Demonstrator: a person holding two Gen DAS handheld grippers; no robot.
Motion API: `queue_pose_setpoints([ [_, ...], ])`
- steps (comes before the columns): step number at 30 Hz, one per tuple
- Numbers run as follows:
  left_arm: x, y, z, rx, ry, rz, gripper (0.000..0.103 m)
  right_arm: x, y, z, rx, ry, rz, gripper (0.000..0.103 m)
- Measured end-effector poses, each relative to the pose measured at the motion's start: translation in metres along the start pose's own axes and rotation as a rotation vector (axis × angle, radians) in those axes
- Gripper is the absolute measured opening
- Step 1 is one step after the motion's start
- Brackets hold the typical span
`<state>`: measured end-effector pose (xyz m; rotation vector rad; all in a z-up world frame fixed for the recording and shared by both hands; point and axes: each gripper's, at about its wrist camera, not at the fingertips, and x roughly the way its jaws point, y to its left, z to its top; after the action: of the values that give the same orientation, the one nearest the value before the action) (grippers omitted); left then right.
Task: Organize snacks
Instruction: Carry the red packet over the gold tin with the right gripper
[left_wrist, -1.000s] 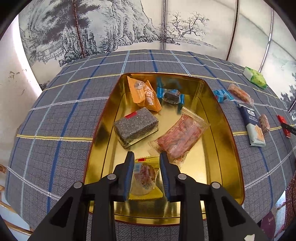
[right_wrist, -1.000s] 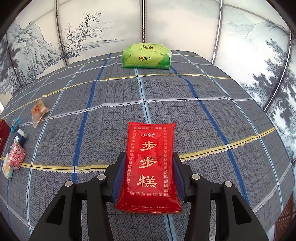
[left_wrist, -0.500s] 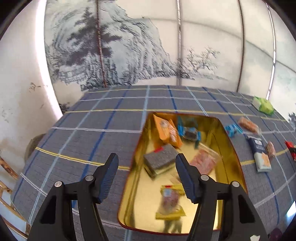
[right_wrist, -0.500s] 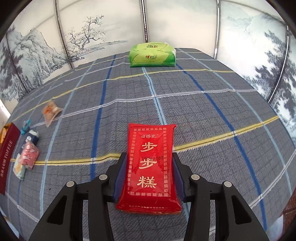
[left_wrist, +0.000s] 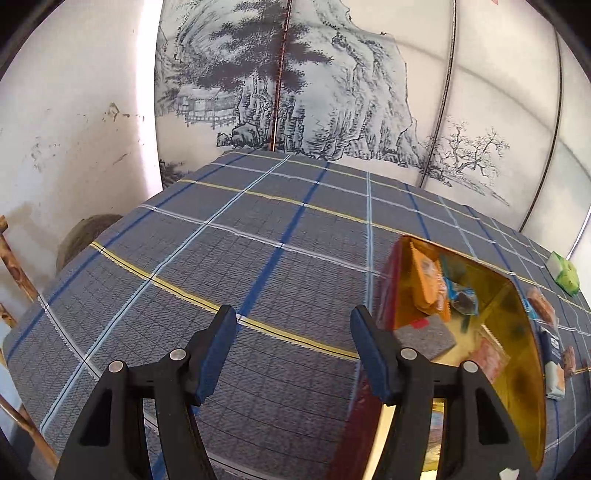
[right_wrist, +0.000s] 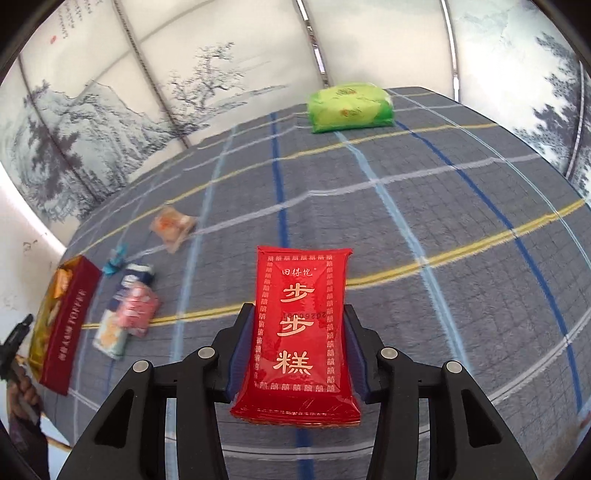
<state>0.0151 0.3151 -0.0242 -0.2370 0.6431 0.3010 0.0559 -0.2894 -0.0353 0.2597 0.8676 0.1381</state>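
Glossy red plastic packet, shiny gold metal tin, matt woven plaid tablecloth.

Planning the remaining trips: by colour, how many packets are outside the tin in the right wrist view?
Red packet: 1
Green pack: 1
Peach packet: 1
Pink packet: 1
Blue candy, blue-white pack: 2
Total: 6
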Motion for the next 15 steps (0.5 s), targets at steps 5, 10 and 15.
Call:
queue_pose_setpoints([
  [5,0.011,0.003,0.003,-0.007,0.025,-0.003,0.06,-0.007,0.062,0.01,-0.089,-0.012,0.109,0.047],
  [10,0.016,-0.005,0.008,0.037,0.015,0.016,0.067,-0.003,0.141,0.018,-0.189,0.004,0.263,0.047],
  [15,0.019,-0.006,0.006,0.033,0.019,-0.001,0.069,0.021,0.218,0.025,-0.242,0.066,0.437,0.047],
])
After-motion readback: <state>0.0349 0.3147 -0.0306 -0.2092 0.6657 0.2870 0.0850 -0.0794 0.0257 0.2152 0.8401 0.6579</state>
